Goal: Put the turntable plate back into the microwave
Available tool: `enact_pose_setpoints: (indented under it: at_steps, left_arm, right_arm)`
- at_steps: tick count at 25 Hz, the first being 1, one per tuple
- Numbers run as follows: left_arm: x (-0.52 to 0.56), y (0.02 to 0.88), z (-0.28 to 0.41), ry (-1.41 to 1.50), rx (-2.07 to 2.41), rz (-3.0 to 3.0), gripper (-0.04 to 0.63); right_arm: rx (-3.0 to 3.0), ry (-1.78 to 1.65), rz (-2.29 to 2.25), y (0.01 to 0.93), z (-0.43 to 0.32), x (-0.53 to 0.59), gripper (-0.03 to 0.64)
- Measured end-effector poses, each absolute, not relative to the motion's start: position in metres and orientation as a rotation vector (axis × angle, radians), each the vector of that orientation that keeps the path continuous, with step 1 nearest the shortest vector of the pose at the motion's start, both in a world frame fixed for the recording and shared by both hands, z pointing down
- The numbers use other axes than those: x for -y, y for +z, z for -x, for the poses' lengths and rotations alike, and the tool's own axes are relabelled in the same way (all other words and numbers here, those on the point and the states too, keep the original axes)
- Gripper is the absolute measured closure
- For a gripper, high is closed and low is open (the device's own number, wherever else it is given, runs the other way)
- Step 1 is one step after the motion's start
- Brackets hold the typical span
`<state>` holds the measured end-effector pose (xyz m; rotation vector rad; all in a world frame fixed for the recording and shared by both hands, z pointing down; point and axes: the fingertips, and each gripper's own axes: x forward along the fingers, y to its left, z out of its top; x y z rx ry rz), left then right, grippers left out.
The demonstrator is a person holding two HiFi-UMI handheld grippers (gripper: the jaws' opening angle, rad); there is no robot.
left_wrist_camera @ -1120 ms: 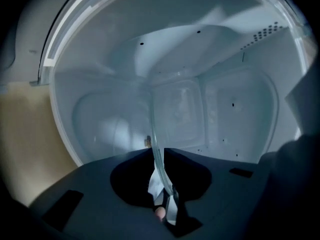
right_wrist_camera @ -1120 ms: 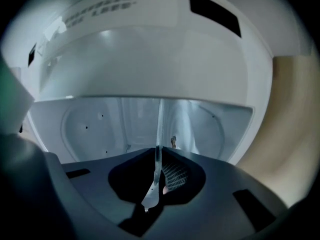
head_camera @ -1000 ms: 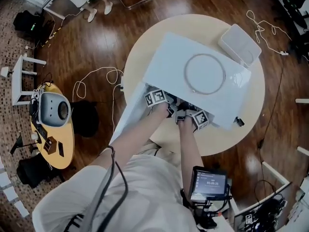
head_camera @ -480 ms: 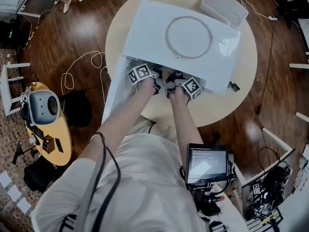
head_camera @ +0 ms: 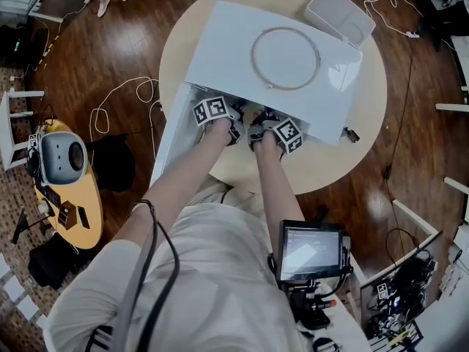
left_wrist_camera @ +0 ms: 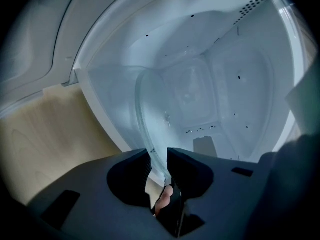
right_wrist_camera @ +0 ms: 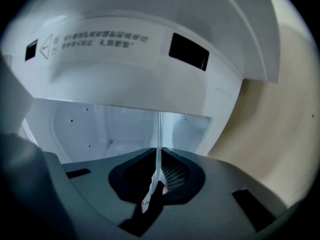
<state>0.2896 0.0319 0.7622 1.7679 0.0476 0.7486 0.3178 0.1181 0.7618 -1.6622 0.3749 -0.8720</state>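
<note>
Head view hides most of what matters to you. The white microwave (head_camera: pixel 220 50) on the round counter (head_camera: pixel 344 152) covers its own cavity from above. Your forearms (head_camera: pixel 194 185) run in under its front edge, so the tips of both tools are out of sight there. Its open door (head_camera: pixel 170 141) hangs at the left.

Right gripper view catches a label (right_wrist_camera: pixel 92 40) above the opening, with a warning triangle and one line of small print, too blurred to read.

The glass turntable plate (left_wrist_camera: pixel 157 109) reaches into the mouth of the cavity. It is clear and hard to trace against the white walls, and you cannot tell whether it touches the cavity floor.

Your left tongs (left_wrist_camera: pixel 159 159) have just been opening and stand slightly spread, with the plate's rim between them. Your right tongs (right_wrist_camera: pixel 159 173) pinch the plate's thin edge, seen edge-on.
</note>
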Motion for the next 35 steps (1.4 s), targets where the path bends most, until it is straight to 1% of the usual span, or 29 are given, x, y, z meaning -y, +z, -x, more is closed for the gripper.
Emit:
enact_pose_setpoints:
  at_steps: [5,11,19,22,28,30,34,35]
  left_arm:
    - [-0.046,0.764,-0.28,0.81,-0.079,-1.762,0.509]
    - [-0.048,0.764,-0.273,0.804,-0.052,-1.8,0.495]
    - [-0.02,0.762,-0.273,0.66,0.072,-1.807,0.497]
    - [-0.013,0.76,-0.279,0.627,0.078,-1.792,0.5]
    - [-0.002,0.763,-0.286,0.608,0.105,-1.751,0.526]
    - [0.008,0.763,-0.285,0.562,0.137,-1.729,0.535]
    - [0.023,0.763,-0.281,0.502,0.198,-1.66,0.551]
    - [0.026,0.764,-0.28,0.504,0.202,-1.663,0.554]
  right_arm:
    - [-0.348,-0.859,1.689,0.762,-0.319,-0.125,0.58]
    - [-0.339,-0.854,1.703,0.763,-0.322,-0.129,0.581]
    - [-0.283,-0.732,1.659,0.76,-0.337,-0.14,0.584]
    - [-0.279,-0.744,1.705,0.757,-0.34,-0.135,0.584]
    - [-0.312,-0.796,1.763,0.756,-0.334,-0.126,0.583]
    - [-0.381,-0.866,1.801,0.753,-0.327,-0.117,0.573]
    - [-0.463,-0.993,1.789,0.75,-0.307,-0.101,0.52]
    - [-0.458,-1.011,1.778,0.751,-0.302,-0.101,0.517]
